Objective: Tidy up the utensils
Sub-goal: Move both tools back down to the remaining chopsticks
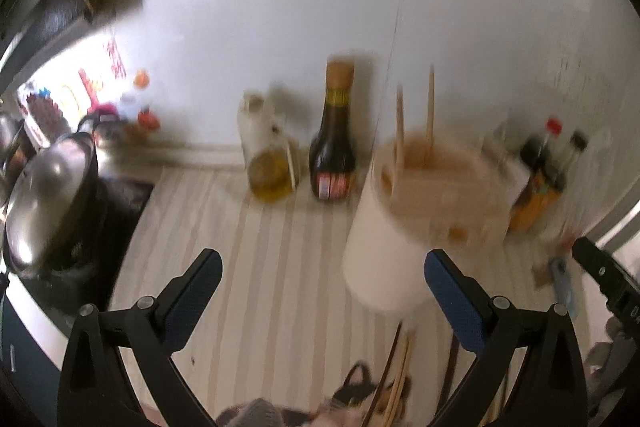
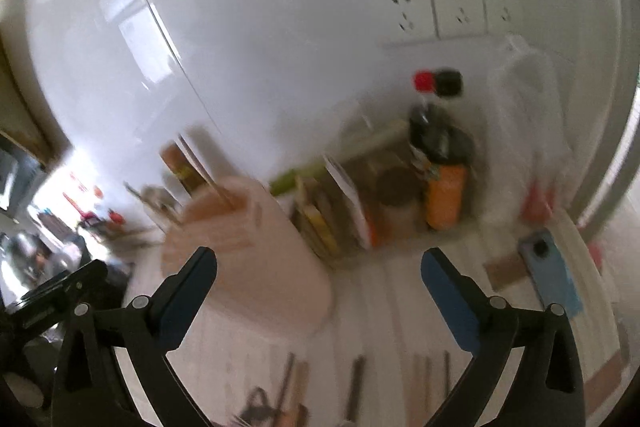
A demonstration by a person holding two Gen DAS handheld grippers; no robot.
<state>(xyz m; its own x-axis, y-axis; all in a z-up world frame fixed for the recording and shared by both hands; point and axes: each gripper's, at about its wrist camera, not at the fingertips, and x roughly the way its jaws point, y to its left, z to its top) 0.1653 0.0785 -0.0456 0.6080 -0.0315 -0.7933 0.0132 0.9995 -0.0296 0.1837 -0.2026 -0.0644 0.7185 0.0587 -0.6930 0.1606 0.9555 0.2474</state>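
Two chopsticks (image 1: 414,115) stand in the white holder (image 1: 384,247) at 1 o'clock in the left view; more chopsticks (image 1: 394,383) lie on the counter at 6. Left gripper (image 1: 322,273) & right gripper (image 2: 319,269) both spread wide, nothing btwn jaws. Likely btwn drop-offs: next calls for reaching down, pinching another stick.
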